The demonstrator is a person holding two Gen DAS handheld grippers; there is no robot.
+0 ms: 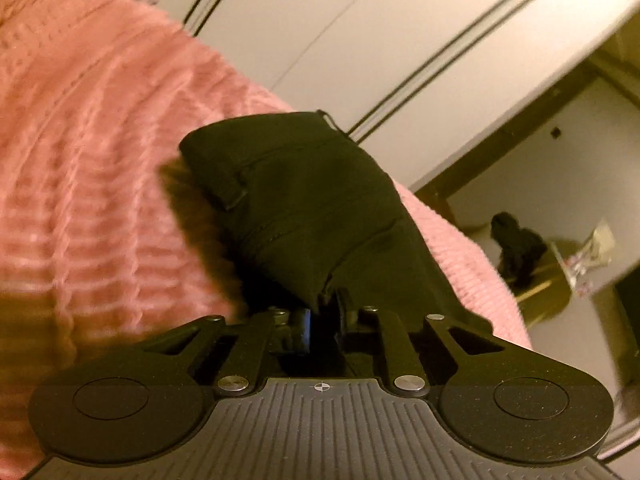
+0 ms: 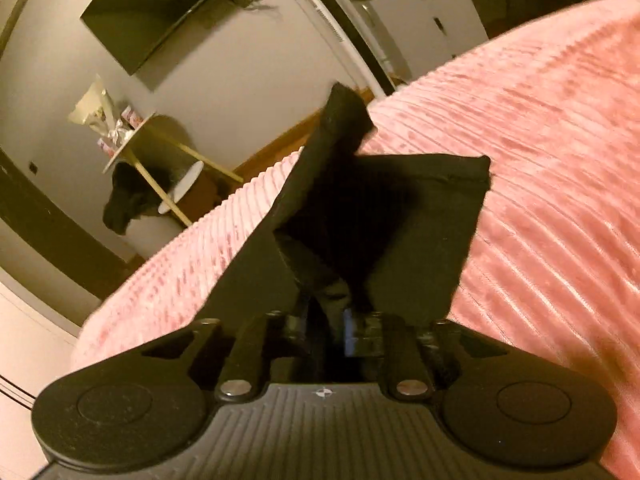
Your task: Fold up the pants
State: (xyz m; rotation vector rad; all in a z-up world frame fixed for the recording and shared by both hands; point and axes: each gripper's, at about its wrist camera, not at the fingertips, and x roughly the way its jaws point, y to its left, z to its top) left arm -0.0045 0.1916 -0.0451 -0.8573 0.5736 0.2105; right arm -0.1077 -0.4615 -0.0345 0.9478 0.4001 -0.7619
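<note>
The black pants (image 1: pixel 304 192) hang as a folded bundle over the pink ribbed bedspread (image 1: pixel 100 140). One edge of the bundle is pinched in my left gripper (image 1: pixel 324 308), whose jaws stand close together on the cloth. In the right wrist view the pants (image 2: pixel 400 220) spread out from my right gripper (image 2: pixel 332 304). That gripper is shut on a bunched fold, with one flap standing up to the left and another stretching right over the bedspread (image 2: pixel 540 140). The cloth hides the fingertips of both grippers.
White wardrobe doors (image 1: pixel 360 40) stand beyond the bed. A small round side table (image 2: pixel 160 168) with a dark garment (image 2: pixel 124 204) hanging from it is past the bed's edge. A flat screen (image 2: pixel 160 12) hangs on the wall and a grey cabinet (image 2: pixel 424 20) stands behind.
</note>
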